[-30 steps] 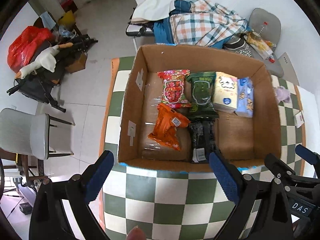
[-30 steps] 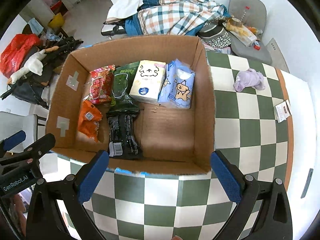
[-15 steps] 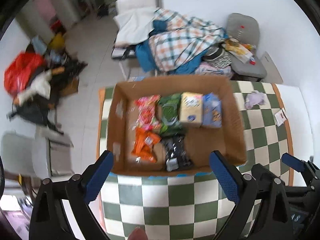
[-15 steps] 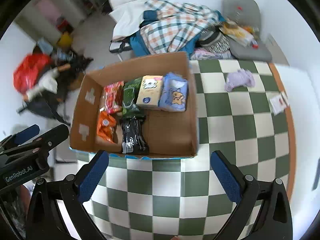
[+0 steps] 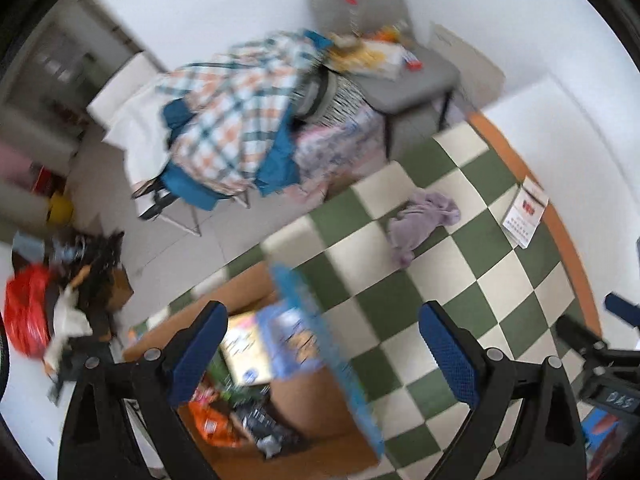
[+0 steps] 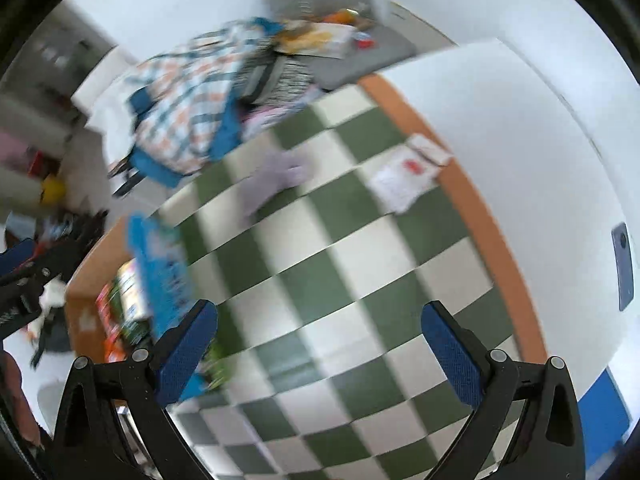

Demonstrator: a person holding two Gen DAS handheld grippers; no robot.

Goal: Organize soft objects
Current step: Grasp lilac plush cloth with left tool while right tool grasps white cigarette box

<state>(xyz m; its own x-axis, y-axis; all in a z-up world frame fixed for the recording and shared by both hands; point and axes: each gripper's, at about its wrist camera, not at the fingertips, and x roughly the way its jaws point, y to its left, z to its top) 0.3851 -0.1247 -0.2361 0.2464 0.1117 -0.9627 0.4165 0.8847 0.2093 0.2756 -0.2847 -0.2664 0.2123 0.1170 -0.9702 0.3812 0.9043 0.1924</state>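
Note:
A cardboard box [image 5: 320,404] with several soft packets, among them an orange one [image 5: 212,424] and a pale tissue pack [image 5: 244,352], sits on the green-checked table [image 5: 460,308]. A lilac cloth [image 5: 420,220] lies apart on the table, also in the right wrist view [image 6: 276,180]. My left gripper [image 5: 320,352] is open and empty above the box's right side. My right gripper [image 6: 320,352] is open and empty above bare table, with the box [image 6: 92,280] to its left. Both views are blurred.
A small paper card [image 5: 524,216] lies near the table's orange edge [image 6: 480,208]. Behind the table stand a grey chair [image 5: 400,64] with clutter and a cot with a plaid blanket [image 5: 236,120]. A red bag [image 5: 24,316] lies on the floor at left.
Both grippers have swung to the right and tilted up. The box has slid to the lower left of both views, and the lilac cloth has come nearer the middle. Both stay open and empty.

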